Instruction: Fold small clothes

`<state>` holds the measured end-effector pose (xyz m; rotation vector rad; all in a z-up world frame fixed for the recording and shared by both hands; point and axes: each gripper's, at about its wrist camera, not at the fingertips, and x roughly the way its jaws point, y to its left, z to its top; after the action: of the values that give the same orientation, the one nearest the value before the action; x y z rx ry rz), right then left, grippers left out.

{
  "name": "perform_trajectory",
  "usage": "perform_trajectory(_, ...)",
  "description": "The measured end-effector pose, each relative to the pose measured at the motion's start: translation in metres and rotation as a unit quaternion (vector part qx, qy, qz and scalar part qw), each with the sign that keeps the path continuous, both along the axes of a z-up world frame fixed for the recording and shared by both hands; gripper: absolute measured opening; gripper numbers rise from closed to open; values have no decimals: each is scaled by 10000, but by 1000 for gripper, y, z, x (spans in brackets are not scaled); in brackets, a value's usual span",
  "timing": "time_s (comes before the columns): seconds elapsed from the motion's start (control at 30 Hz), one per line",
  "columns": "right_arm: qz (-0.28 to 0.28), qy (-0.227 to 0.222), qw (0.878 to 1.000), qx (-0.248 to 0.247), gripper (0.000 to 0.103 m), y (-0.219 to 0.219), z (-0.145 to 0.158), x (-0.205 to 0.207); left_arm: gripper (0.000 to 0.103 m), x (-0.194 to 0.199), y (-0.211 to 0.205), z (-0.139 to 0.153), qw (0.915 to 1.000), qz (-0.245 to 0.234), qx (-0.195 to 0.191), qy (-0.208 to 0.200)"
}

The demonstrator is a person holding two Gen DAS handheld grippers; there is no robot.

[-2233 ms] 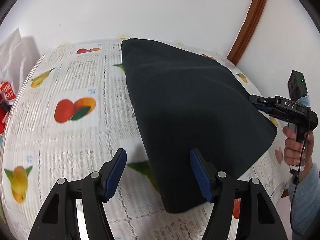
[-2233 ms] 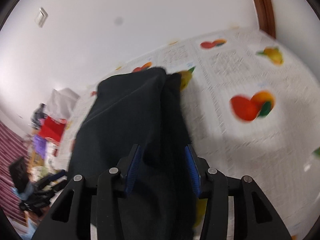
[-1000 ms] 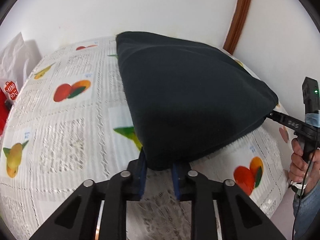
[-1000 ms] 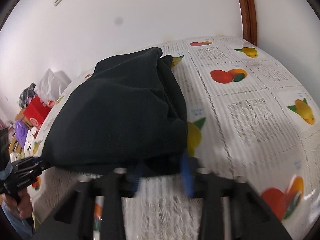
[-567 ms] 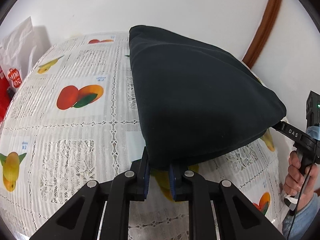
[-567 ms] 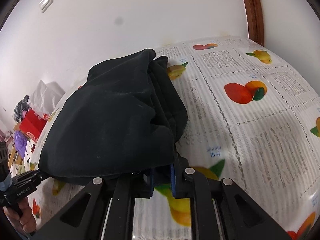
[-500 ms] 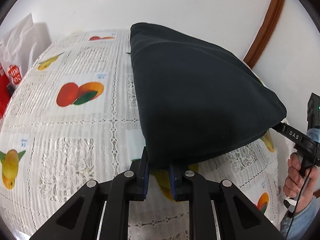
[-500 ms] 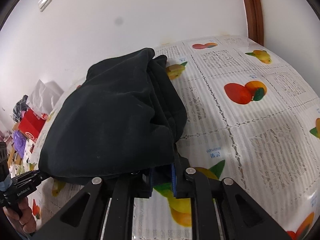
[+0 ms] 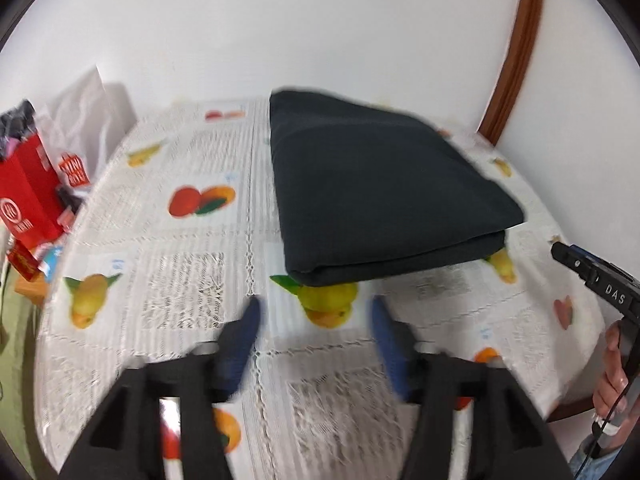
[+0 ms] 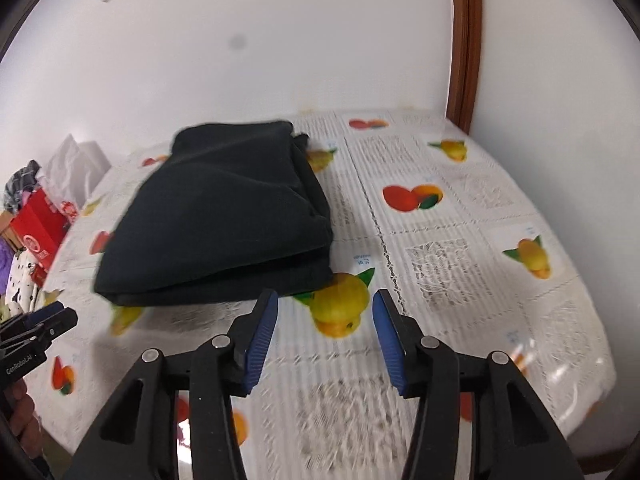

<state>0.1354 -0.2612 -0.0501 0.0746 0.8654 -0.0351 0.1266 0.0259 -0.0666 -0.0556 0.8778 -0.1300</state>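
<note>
Left gripper [image 9: 316, 312]: jaws spread, having just been opening, with nothing between the blue pads [image 9: 240, 340]; only the fruit-print tablecloth [image 9: 180, 292] shows in the gap. Right gripper [image 10: 324, 308]: jaws likewise parted, having just been opening, nothing between them, blue pads [image 10: 262, 338] clear of the fabric. In the left wrist view, the folded dark garment [image 9: 384, 188] lies flat on the tablecloth at 12 to 1 o'clock from the left gripper, its near folded edge just beyond the fingertips and apart from them. At 3 o'clock in that view, the right gripper's black tip enters from the frame edge, held by the person's hand [image 9: 612, 380]. In the right wrist view, the same garment [image 10: 224, 208] lies at 11 o'clock from the right gripper, stacked in several layers, with its near right corner close to the left fingertip; contact cannot be determined. The left gripper's tip appears at 9 o'clock at the frame edge. Beyond the table's left side, at 9 to 10 o'clock in both views, stand a red box [image 9: 28, 196] and a white plastic bag [image 9: 88, 120]. A brown wooden door frame [image 10: 462, 40] runs up the white wall at 1 o'clock.
</note>
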Motion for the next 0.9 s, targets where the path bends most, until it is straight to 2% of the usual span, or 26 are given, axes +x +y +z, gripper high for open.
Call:
perform_trajectory(0.17,118,-347,9992,-156,50,14,36,-42,68,-38,-6,34,9992,34,132,-380)
perform_trajectory(0.23,117,-427,9988,-203,54,17,47,-56,69,-50,-5,44,9988,68,116,-466)
perform_trajectory(0.27,80,-470,9986,-209,58,17,53,-64,72,-55,-4,48,9985,87,117,-526)
perform_trajectory(0.33,-10,-602,9980,-194,79,18,64,-82,76,-70,-3,58,9975,163,196,-664)
perform_trajectory(0.43,-13,-924,9949,-398,97,24,79,-110,82,-87,-3,68,9960,256,315,-798)
perform_trajectory(0.53,-75,-995,9924,-726,99,32,89,-129,87,-103,-3,76,9952,334,320,-864)
perform_trajectory(0.67,0,-878,9945,-563,99,35,95,-143,87,-116,-3,79,9946,393,350,-891)
perform_trajectory(0.9,-210,-856,9938,-679,99,29,93,-154,87,-122,-7,80,9943,381,387,-915)
